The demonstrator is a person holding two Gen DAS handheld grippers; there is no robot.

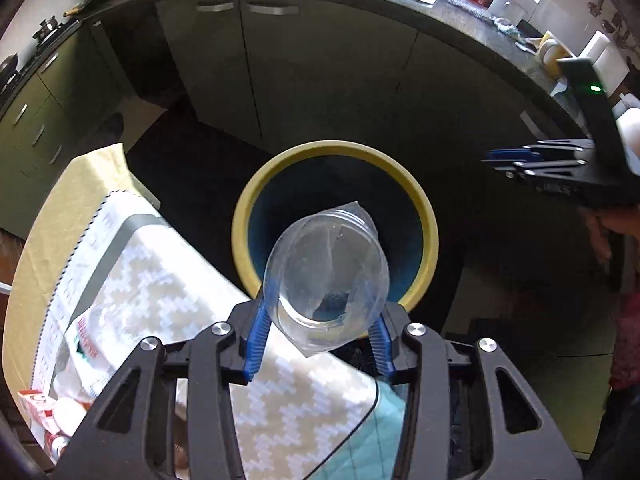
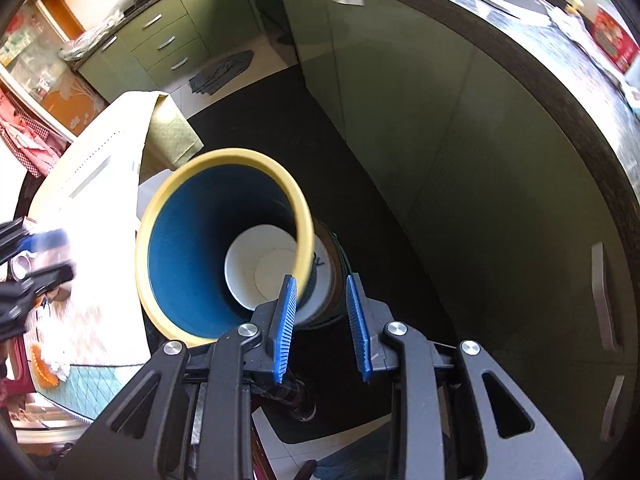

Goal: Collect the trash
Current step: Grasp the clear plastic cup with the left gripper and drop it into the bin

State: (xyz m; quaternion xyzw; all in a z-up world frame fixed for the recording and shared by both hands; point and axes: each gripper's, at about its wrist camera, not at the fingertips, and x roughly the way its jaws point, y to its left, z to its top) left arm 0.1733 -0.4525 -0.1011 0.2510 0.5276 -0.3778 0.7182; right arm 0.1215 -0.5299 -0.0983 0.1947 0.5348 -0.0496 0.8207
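Observation:
My left gripper is shut on a clear plastic cup, held over the mouth of a trash bin with a yellow rim and blue inside. In the right wrist view the bin is below and left of my right gripper, which is open and empty beside the bin's rim. A white paper cup lies at the bin's bottom. The right gripper shows in the left wrist view, off to the right; the left gripper shows blurred at the right wrist view's left edge.
A table with a patterned cloth stands left of the bin, with wrappers and a red box on it. Green kitchen cabinets and a dark counter run behind. A dark mat covers the floor.

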